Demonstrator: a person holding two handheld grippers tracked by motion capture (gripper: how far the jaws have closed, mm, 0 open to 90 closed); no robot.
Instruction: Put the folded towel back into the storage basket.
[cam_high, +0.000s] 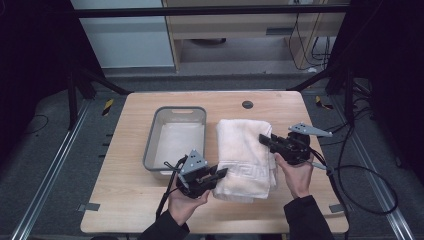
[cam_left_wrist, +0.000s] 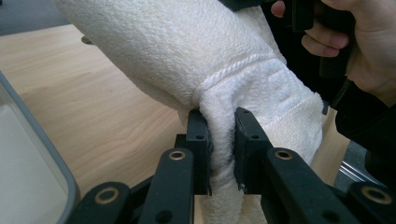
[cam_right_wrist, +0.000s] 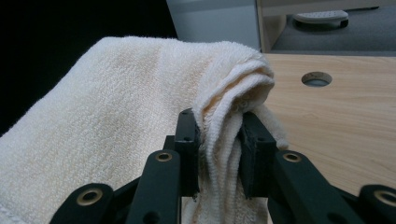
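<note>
A folded cream towel (cam_high: 245, 155) with a woven border lies lengthwise on the wooden table (cam_high: 130, 190), right of a grey bin. My left gripper (cam_high: 223, 173) is shut on the towel's near left edge; in the left gripper view the towel (cam_left_wrist: 187, 51) bunches between the black jaws (cam_left_wrist: 222, 149). My right gripper (cam_high: 263, 139) is shut on the towel's right edge farther back; in the right gripper view several folded layers of the towel (cam_right_wrist: 116, 121) are pinched between its jaws (cam_right_wrist: 219, 154). The towel arches up between the two grips.
An empty grey plastic bin (cam_high: 176, 137) stands left of the towel. A round cable hole (cam_high: 247, 104) sits in the table near the far edge. Cables trail off the table's right side (cam_high: 360, 175). Bare wood lies near the front edge.
</note>
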